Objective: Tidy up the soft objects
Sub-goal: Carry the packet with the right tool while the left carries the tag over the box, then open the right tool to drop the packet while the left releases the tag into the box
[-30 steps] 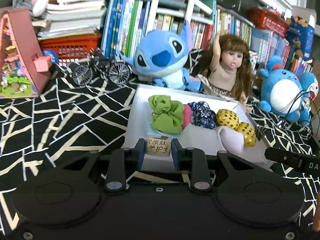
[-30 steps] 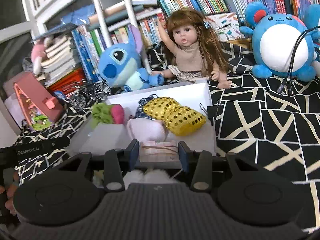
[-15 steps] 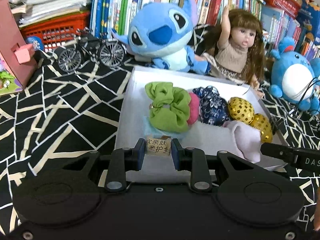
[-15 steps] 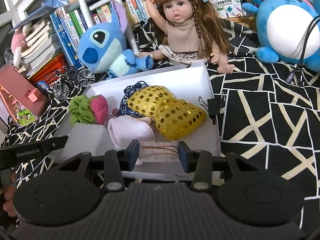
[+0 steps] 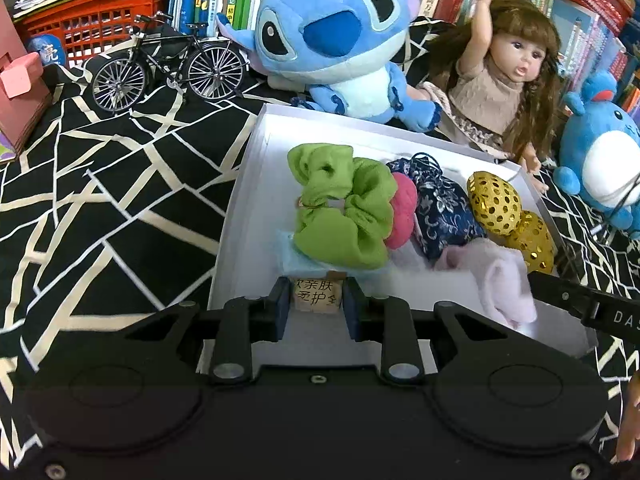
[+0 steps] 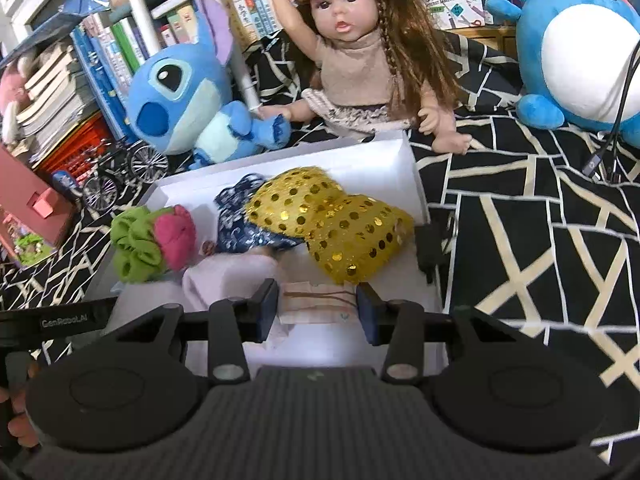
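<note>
Soft items, green scrunchie, pink pouf, navy pouch, gold sequin bow, lie together inside white box. Left gripper jaws clamped on small printed packet; right gripper jaws clamped on pale packet, both over the box's near end. Stitch plush and doll sit just behind.

Green scrunchie, gold-sequinned pouch
</note>
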`<state>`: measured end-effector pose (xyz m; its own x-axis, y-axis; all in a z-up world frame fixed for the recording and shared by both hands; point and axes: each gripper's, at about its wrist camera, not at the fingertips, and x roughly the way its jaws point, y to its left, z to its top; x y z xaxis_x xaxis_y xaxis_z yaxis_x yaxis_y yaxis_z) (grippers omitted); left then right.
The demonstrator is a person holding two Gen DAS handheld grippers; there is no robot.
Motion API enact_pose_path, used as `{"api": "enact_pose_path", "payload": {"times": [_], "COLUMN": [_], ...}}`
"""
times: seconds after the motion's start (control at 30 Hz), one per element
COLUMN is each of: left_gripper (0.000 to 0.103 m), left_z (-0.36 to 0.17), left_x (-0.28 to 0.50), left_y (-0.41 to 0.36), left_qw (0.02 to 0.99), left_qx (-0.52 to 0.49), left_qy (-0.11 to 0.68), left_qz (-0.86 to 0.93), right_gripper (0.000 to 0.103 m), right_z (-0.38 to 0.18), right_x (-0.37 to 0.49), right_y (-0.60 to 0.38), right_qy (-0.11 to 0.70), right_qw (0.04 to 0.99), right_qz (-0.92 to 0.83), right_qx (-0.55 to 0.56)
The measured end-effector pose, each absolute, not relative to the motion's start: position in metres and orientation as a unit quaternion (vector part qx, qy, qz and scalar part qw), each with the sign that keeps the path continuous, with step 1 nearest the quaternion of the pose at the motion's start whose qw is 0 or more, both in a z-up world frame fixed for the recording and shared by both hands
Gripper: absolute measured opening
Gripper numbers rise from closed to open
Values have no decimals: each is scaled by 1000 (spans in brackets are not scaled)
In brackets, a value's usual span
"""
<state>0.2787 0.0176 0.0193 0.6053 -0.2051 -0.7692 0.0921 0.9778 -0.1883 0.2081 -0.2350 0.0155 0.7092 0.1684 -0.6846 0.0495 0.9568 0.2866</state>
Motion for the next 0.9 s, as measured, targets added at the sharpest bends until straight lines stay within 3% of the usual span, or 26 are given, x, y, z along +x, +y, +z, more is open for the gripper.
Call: {"api": "enact_pose_path", "payload": {"times": [0.5, 0.63, 0.7, 0.9], "left_gripper": [27, 39, 41, 55], "left_z": [16, 17, 18, 26], "left_x": [303, 302, 300, 291], "left_y": [14, 13, 14, 14], "left_qw": [894, 894, 895, 900], "left_qx": [-37, -37, -36, -25], "left_qy": [442, 442, 440, 429], "left_qz": [-66, -66, -65, -68], "right_gripper": [49, 53, 63, 70], "right_z": [6, 7, 8, 11], "right_x": [231, 230, 229, 224], "right_y": [-240, -240, -240, -241], "right_qy": [397, 394, 393, 383], "right_qw": [905, 905, 905, 908], "right_qz": [13, 18, 23, 23], "right_qx": [151, 158, 160, 166]}}
